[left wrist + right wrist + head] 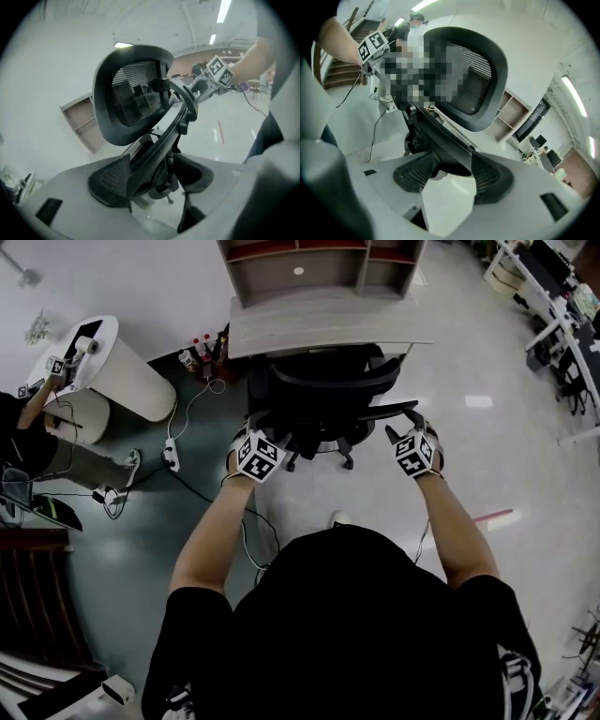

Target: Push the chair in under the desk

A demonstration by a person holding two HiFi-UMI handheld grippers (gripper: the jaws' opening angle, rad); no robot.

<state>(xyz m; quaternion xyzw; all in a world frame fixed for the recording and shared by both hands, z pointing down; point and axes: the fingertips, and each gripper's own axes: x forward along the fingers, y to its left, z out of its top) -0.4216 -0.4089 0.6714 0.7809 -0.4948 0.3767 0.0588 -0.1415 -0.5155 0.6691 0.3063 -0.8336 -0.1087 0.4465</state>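
A black mesh office chair (319,399) stands with its seat tucked beneath the pale wooden desk (323,329). I hold both grippers at its back frame. My left gripper (255,454) is at the frame's left end. In the left gripper view the left gripper (154,180) has its jaws wide apart; the curved black frame bar (168,131) runs between them, clear of the right-hand pad. My right gripper (412,448) is at the frame's right end. In the right gripper view the right gripper (452,171) has its pads against the bar (440,140). The mesh headrest (468,84) rises above.
A shelf unit (319,263) sits on the desk. A power strip (172,454) and cables lie on the floor at the left, beside a white round stand (117,376) and several bottles (202,357). A person (23,427) sits at far left. Desks (553,315) stand at far right.
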